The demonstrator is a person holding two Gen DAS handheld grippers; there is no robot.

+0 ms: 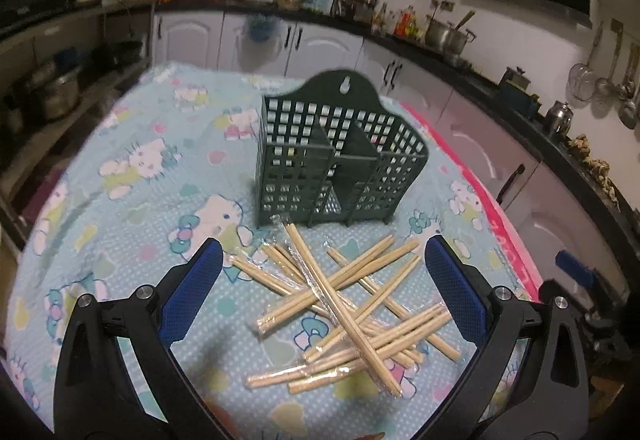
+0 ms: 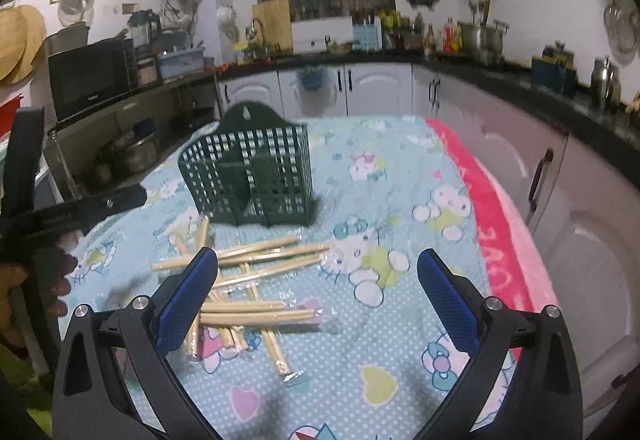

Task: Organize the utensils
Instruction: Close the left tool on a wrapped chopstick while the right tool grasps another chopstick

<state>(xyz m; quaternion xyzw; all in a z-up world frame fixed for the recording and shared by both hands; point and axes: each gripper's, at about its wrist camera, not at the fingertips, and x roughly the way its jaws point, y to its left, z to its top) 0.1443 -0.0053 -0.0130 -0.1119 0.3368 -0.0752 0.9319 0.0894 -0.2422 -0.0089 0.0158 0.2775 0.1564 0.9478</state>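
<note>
Left wrist view. Left gripper (image 1: 320, 272) hangs above the table with its blue pads spread wide, nothing between them. Directly under and ahead of it lies the pile of chopsticks (image 1: 352, 304) — wooden pairs, most in clear wrappers, crossed over one another on the patterned cloth (image 1: 132, 168). Long axes run every way; one long pair runs from near the foot of the green caddy (image 1: 332, 160) down toward the camera, tilted slightly right. The caddy stands upright just beyond the pile, its compartments looking empty as far as the grid lets me see.

Right wrist view. Right gripper (image 2: 318, 272) also wide open and empty. Here the chopsticks (image 2: 256, 280) sit to the left of centre, partly behind the left finger; several lie roughly crosswise. Caddy (image 2: 256, 176) beyond them, up and left. The other tool and a hand show at the left edge.

Judgement — the left gripper is better placed: pile centred between its fingers. A pair lying across the opening would want a wrist turn first.
</note>
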